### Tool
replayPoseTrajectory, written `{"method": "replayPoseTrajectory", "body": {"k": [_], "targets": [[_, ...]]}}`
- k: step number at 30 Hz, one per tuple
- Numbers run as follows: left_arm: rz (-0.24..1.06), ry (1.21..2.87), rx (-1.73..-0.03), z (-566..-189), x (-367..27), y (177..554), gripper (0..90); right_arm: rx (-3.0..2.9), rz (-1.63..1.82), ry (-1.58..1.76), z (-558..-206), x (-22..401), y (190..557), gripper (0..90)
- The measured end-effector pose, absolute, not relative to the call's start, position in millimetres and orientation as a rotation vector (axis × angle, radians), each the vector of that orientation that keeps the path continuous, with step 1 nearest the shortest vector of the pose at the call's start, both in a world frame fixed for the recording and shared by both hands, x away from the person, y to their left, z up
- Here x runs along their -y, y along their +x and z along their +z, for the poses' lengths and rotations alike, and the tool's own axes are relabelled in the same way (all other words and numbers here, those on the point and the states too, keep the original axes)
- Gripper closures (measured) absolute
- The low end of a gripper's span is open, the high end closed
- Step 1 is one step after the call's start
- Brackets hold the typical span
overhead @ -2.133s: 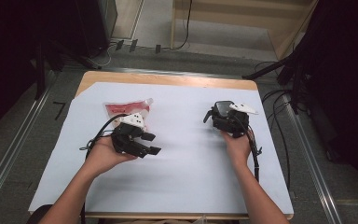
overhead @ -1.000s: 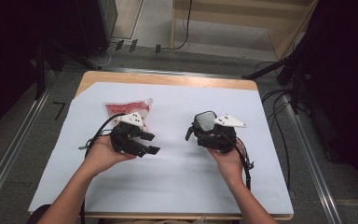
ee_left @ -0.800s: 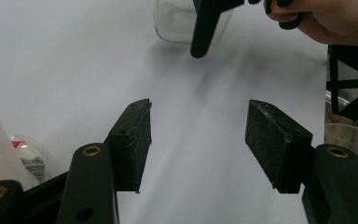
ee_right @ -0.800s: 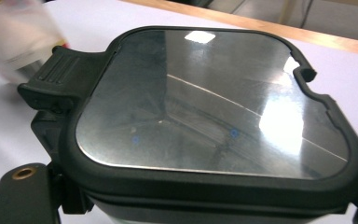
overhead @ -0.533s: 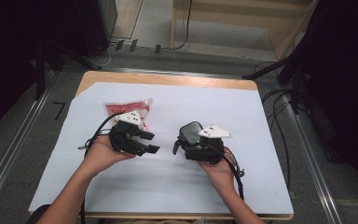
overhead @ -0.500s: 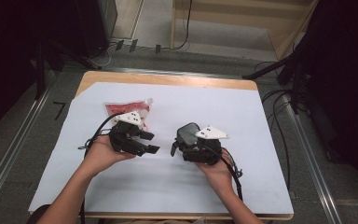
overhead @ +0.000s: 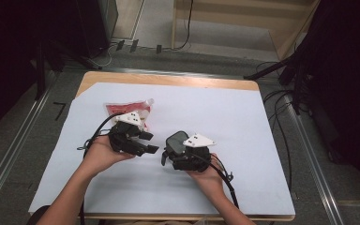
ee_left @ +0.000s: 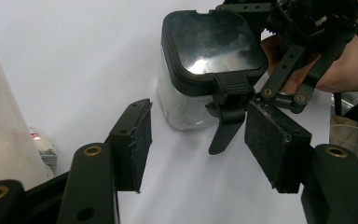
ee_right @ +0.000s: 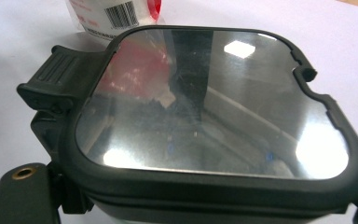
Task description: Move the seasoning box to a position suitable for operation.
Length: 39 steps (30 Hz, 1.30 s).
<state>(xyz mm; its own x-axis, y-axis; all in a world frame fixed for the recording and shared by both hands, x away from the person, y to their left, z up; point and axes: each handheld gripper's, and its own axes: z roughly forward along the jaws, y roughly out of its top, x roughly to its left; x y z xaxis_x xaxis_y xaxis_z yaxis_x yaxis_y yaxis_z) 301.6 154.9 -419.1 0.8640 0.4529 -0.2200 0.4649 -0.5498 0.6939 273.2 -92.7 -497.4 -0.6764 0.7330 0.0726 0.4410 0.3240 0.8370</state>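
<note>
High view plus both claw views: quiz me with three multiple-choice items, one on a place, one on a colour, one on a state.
1. Where does the red and white pouch lie?
A. Beyond the left claw
B. By the table's right edge
C. Under the right hand

2. What colour is the container's lid frame?
A. White
B. Black
C. Red

3. How is the left claw set?
A. Shut on the pouch
B. Shut on the latch
C. Open, holding nothing

Answers:
1 A: the high view shows it just past that claw.
2 B: a black rim surrounds the clear panel on the container, held by the right claw.
3 C: the left claw view shows its pads apart with bare table between.
</note>
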Motion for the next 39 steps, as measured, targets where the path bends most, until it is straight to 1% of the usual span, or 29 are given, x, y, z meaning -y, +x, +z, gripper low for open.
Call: {"method": "replayPoseTrajectory", "body": {"k": [8, 14, 20, 26, 28, 31, 33, 35, 37, 39], "targets": [[-0.022, 2.241, -0.652, -420, -154, 301, 42.3, -2.291, 1.304, 1.013, -501, 98, 272, 15.4], [-0.018, 2.239, -0.65, -421, -153, 301, 42.7, -2.312, 1.296, 1.051, -498, 101, 272, 15.2], [-0.018, 2.237, -0.645, -421, -150, 301, 42.6, -2.352, 1.257, 1.018, -496, 100, 269, 11.3], [-0.001, 2.274, -0.616, -419, -149, 302, 42.7, -2.407, 1.267, 1.016, -487, 110, 266, 10.8], [-0.014, 2.248, -0.613, -418, -149, 303, 43.9, -2.41, 1.276, 1.019, -482, 116, 265, 11.4], [-0.015, 2.272, -0.613, -419, -149, 305, 45.3, -2.42, 1.28, 1.016, -476, 125, 261, 11.5], [-0.012, 2.267, -0.624, -420, -149, 306, 45.6, -2.44, 1.272, 1.016, -474, 131, 258, 13.6], [-0.015, 2.25, -0.645, -421, -150, 309, 46.0, -2.465, 1.257, 1.028, -472, 138, 253, 13.7], [-0.003, 2.249, -0.65, -422, -148, 308, 49.2, -2.476, 1.257, 1.035, -470, 146, 250, 15.2], [-0.004, 2.264, -0.637, -423, -147, 306, 52.5, -2.477, 1.269, 1.063, -467, 154, 249, 22.7]]}}
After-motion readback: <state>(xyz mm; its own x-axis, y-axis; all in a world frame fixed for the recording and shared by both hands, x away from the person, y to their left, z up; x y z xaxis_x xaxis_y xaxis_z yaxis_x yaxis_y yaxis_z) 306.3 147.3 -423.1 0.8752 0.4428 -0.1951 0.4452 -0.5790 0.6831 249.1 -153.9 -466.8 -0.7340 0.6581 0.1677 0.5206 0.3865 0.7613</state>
